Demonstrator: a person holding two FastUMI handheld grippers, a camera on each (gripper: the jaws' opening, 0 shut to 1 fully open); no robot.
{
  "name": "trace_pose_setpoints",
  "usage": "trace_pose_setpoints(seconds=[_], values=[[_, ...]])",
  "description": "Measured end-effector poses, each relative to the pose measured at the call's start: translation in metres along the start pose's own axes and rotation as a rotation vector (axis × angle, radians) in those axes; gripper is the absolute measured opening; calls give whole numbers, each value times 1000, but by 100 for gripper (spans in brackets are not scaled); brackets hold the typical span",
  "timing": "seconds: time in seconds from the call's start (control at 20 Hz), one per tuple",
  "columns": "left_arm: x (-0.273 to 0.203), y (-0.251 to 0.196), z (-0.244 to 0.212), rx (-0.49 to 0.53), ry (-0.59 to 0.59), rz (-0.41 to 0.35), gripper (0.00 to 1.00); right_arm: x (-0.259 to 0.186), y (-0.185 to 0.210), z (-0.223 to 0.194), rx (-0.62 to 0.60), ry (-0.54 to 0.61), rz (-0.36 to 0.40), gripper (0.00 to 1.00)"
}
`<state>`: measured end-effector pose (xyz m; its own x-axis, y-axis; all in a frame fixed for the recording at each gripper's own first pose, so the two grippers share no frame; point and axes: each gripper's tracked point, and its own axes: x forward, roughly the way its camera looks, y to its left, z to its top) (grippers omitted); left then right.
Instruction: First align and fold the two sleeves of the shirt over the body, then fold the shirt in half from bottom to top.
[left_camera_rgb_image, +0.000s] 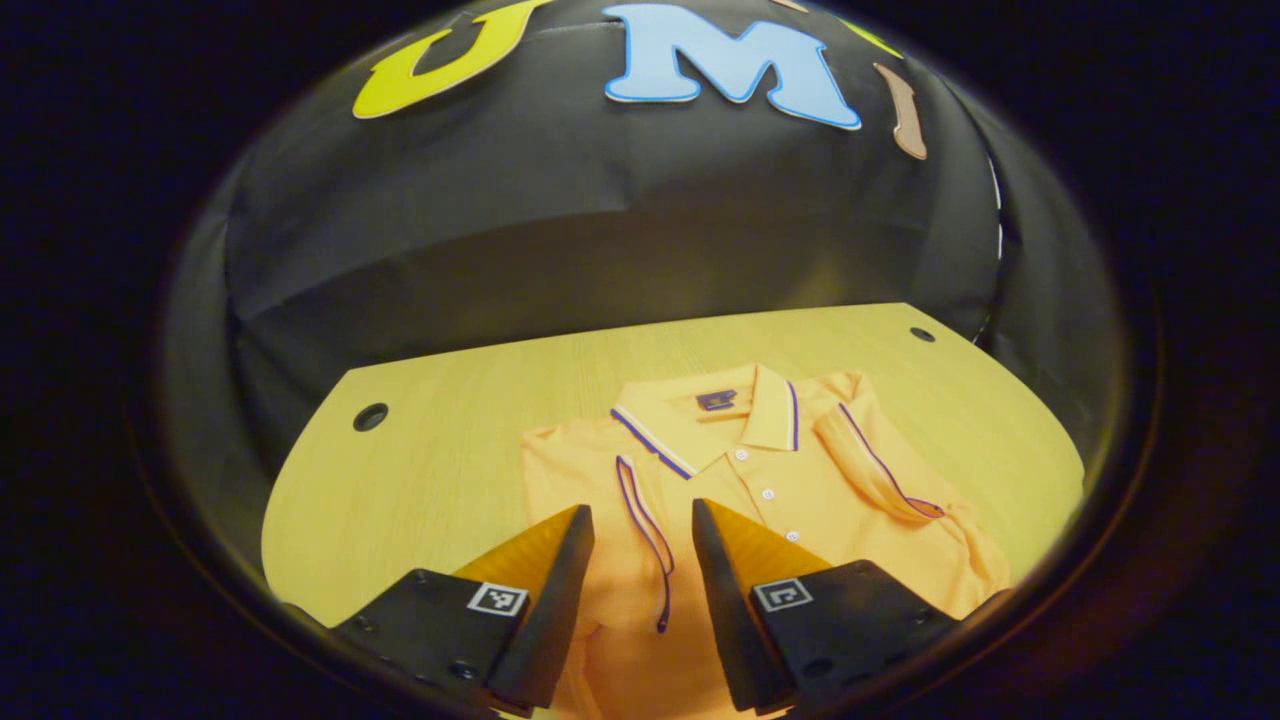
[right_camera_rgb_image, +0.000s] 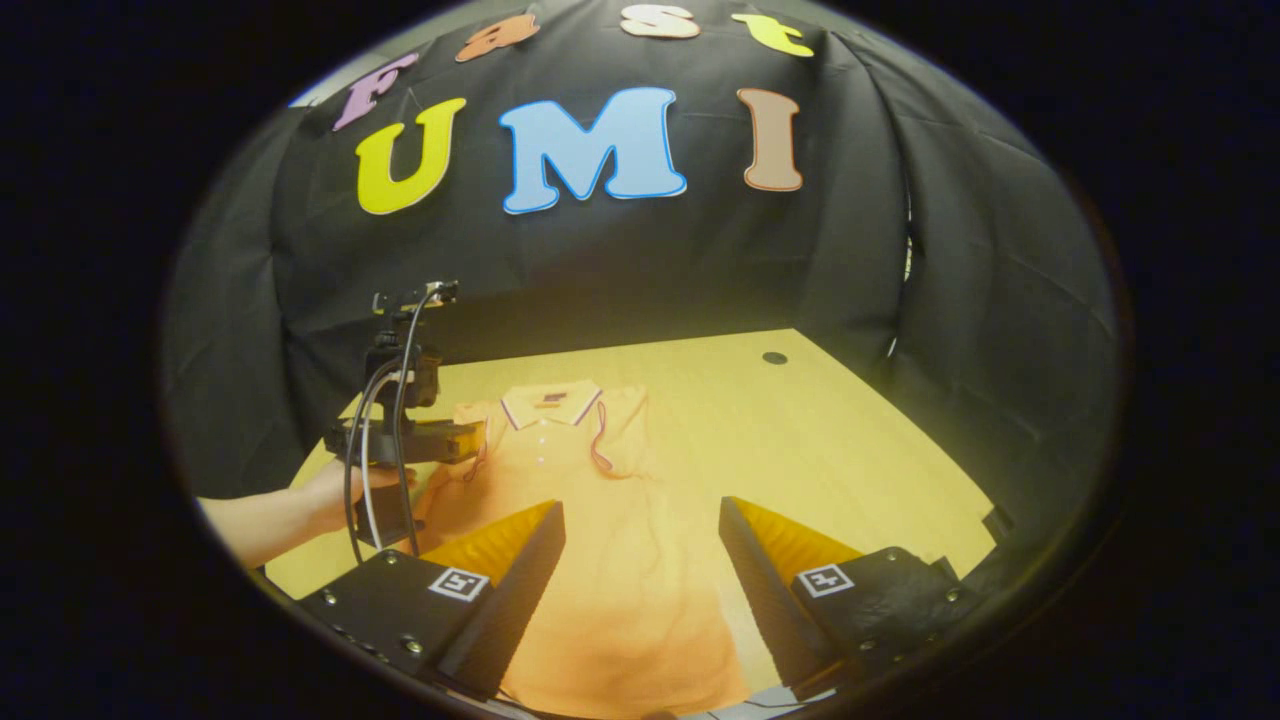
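An orange polo shirt (left_camera_rgb_image: 790, 480) with purple trim lies flat on the wooden table (left_camera_rgb_image: 440, 450), collar to the far side, both sleeves folded over the body. In the left gripper view my left gripper (left_camera_rgb_image: 640, 520) hovers open above the folded left sleeve, nothing between its fingers. In the right gripper view the shirt (right_camera_rgb_image: 610, 540) stretches toward me and my right gripper (right_camera_rgb_image: 640, 520) stands open above its lower half. The left gripper (right_camera_rgb_image: 440, 440), held by a hand (right_camera_rgb_image: 330, 495), shows there at the shirt's left side.
The table has a round hole near each far corner (left_camera_rgb_image: 370, 417) (left_camera_rgb_image: 922, 334). Black cloth walls close off the back and sides. Bare wood lies to the left and right of the shirt (right_camera_rgb_image: 830, 440).
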<state>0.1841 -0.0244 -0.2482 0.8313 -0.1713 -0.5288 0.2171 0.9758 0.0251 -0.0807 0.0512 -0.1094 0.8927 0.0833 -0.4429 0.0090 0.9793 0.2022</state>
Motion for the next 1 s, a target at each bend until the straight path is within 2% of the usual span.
trace_pose_setpoints(seconds=[0.1,0.15,0.3,0.4,0.45,1.0], values=[[-15,-2,-2,-8,-10,-3,76,-2,-2,-6,-16,2,5,96],[-23,-4,-4,-15,-13,-8,76,-4,-3,-8,-24,3,10,96],[-49,-11,-12,-34,-18,-19,87,-7,-6,-18,-41,9,29,96],[-69,-17,-19,-45,-25,-28,87,-8,-7,-24,-39,9,44,96],[-80,-18,-23,-49,-27,-29,92,-10,-7,-27,-35,11,56,96],[-182,-37,-97,-71,16,-10,94,-25,-33,-89,-45,100,107,96]])
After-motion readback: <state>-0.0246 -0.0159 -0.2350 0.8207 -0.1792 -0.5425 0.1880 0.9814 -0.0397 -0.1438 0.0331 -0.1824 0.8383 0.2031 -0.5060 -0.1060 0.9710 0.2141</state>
